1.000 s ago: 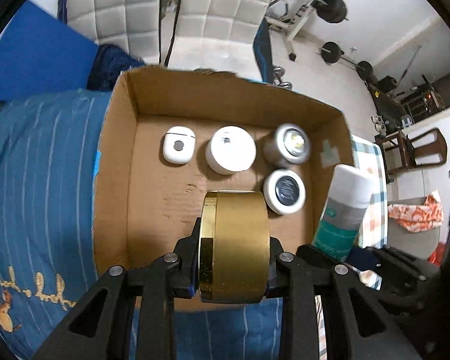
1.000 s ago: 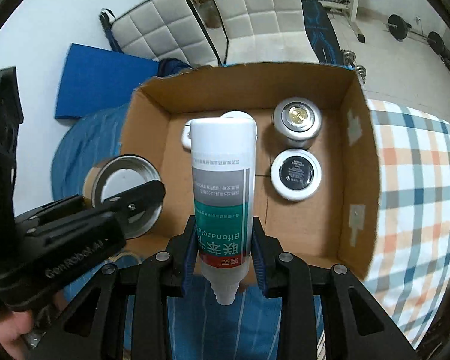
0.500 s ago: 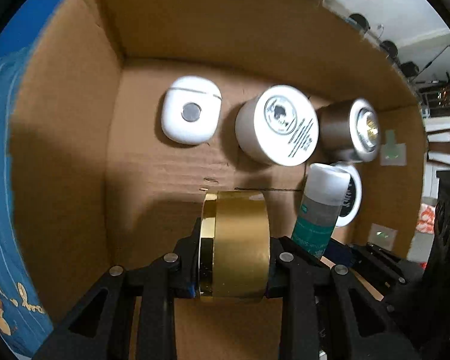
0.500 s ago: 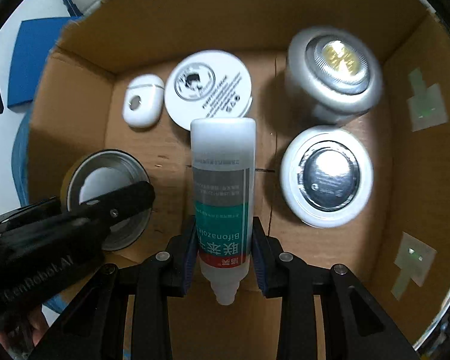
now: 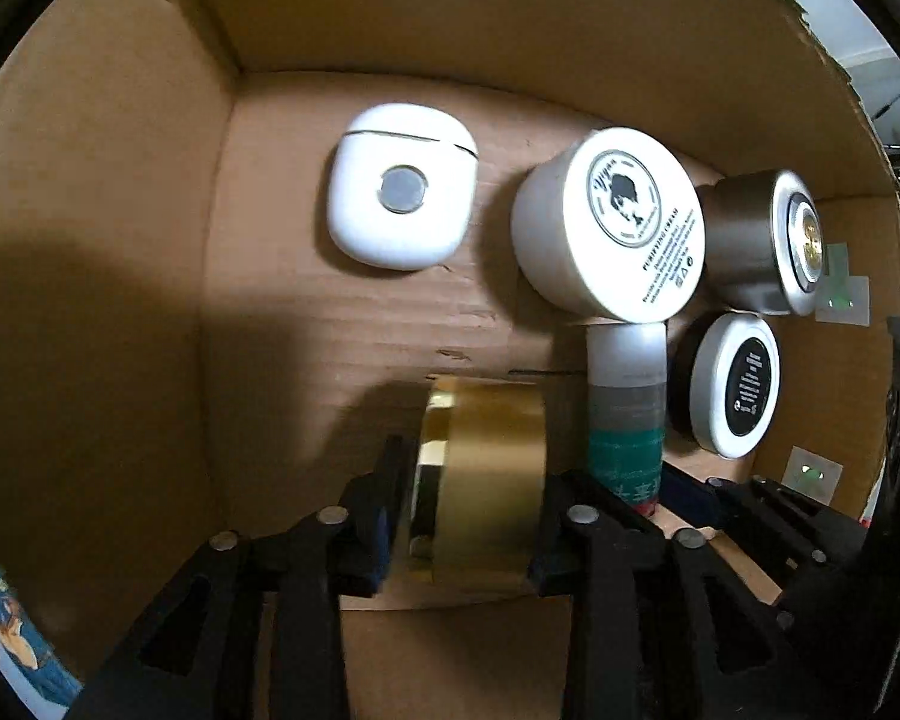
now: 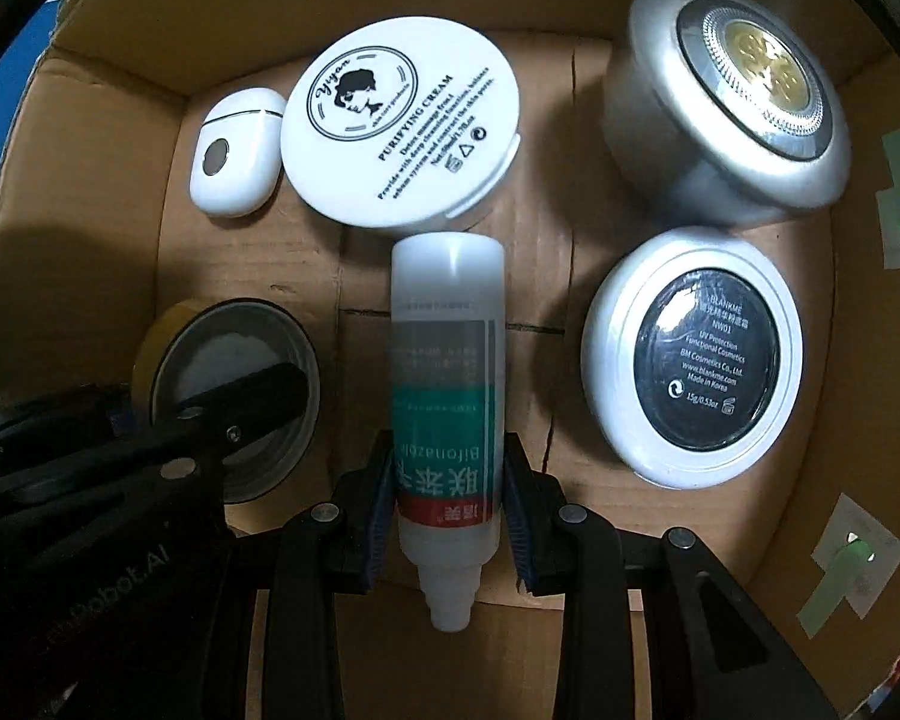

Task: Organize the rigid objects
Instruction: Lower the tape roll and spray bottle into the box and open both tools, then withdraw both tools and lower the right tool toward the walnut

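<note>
Inside the box point(image 5: 120, 300), both grippers sit lower than 0.5 s ago. Left gripper point(image 5: 471, 516) clamps the gold tin point(image 5: 486, 468) on edge, at 6 o'clock. Right gripper point(image 6: 447, 516) clamps the bottle point(image 6: 444, 372), cap toward 12, just short of the cream jar point(image 6: 402, 120). Only the right view shows the tin's open mouth. Beyond: earbud case point(image 5: 399, 204), silver puck point(image 6: 726, 102), compact point(image 6: 690, 354).
</note>
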{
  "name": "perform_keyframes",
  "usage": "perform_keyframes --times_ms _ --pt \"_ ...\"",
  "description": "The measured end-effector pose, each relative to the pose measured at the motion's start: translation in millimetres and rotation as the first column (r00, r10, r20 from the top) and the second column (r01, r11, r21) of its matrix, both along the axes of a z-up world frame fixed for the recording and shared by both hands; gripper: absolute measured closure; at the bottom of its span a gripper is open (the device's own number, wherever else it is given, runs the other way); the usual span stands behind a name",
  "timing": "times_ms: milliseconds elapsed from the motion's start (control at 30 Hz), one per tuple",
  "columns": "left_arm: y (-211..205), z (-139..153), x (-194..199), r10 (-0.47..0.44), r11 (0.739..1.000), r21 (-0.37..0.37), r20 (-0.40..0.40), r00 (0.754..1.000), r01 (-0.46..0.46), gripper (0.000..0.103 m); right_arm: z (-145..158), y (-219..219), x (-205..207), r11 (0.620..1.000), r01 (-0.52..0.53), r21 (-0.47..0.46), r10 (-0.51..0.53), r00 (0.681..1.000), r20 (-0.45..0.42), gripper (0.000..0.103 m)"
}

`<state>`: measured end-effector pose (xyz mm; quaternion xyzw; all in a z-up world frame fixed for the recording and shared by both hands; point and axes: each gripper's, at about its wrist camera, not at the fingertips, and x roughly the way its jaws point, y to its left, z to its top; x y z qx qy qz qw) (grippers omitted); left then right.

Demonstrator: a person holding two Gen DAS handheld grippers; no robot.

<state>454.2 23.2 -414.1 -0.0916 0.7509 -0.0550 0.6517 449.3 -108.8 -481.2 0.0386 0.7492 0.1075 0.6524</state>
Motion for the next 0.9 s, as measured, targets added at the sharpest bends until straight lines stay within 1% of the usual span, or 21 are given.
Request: perform_keyframes --times_ms 133,267,333,400,500,600,667,700,767,800,833,867,900 --pt "8.5 10.1 1.6 0.011 1.000 0.024 0.014 1.000 -0.011 0.054 6.6 5.2 5.6 1.000 0.001 -0.013 -0.001 1.000 0.000 0.067" --pt "11.4 25.0 -2.2 0.007 0.999 0.034 0.041 0.999 -0.009 0.048 18.3 9.7 6.9 1.000 -0.003 -0.028 0.003 1.000 0.013 0.065" --pt "12.8 34.9 -5.1 0.008 0.999 0.034 0.057 0.998 -0.010 0.046 24.7 11.6 5.4 0.999 -0.001 -0.034 0.002 1.000 0.022 0.052" --pt "15.7 44.3 -8.0 0.006 0.999 0.034 0.072 0.997 -0.008 0.044 32.1 11.2 3.1 0.999 -0.001 -0.039 0.002 0.999 0.034 0.046" --pt "19.9 61.1 -12.5 0.004 0.999 0.042 0.106 0.994 -0.008 0.042 44.8 9.7 -0.5 0.999 0.007 -0.046 -0.005 0.999 0.052 0.044" --pt "24.1 77.1 -19.1 -0.003 0.999 0.051 0.136 0.991 -0.004 0.038 56.4 7.6 -6.6 0.999 0.017 -0.051 -0.013 0.998 0.067 0.039" --pt "24.4 87.4 -19.1 -0.007 0.999 0.055 0.157 0.988 -0.001 0.035 64.4 7.7 -11.8 0.998 0.019 -0.058 -0.015 0.997 0.082 0.038" --pt "24.7 92.1 -18.8 -0.008 0.999 0.054 0.166 0.986 -0.001 0.032 68.6 7.2 -13.8 0.998 0.024 -0.061 -0.018 0.996 0.088 0.036" --pt "21.8 98.2 -31.6 -0.021 0.998 0.062 0.190 0.982 0.009 0.032 77.0 5.4 -18.3 0.998 0.035 -0.060 -0.029 0.994 0.101 0.031" --pt "22.4 105.3 -35.7 -0.029 0.997 0.074 0.207 0.978 0.014 0.032 83.2 4.3 -21.1 0.997 0.048 -0.054 -0.041 0.993 0.113 0.023" --pt "15.3 111.5 -41.8 -0.032 0.997 0.079 0.221 0.975 0.015 0.032 84.8 7.7 -33.4 0.997 0.060 -0.051 -0.053 0.991 0.121 0.010" --pt "17.7 116.6 -52.2 -0.033 0.997 0.079 0.232 0.972 0.015 0.031 89.3 5.3 -36.1 0.997 0.069 -0.044 -0.062 0.990 0.128 0.005" --pt "14.2 120.9 -54.5 -0.032 0.997 0.079 0.240 0.970 0.014 0.030 95.1 4.3 -38.7 0.996 0.077 -0.037 -0.071 0.987 0.143 0.000"
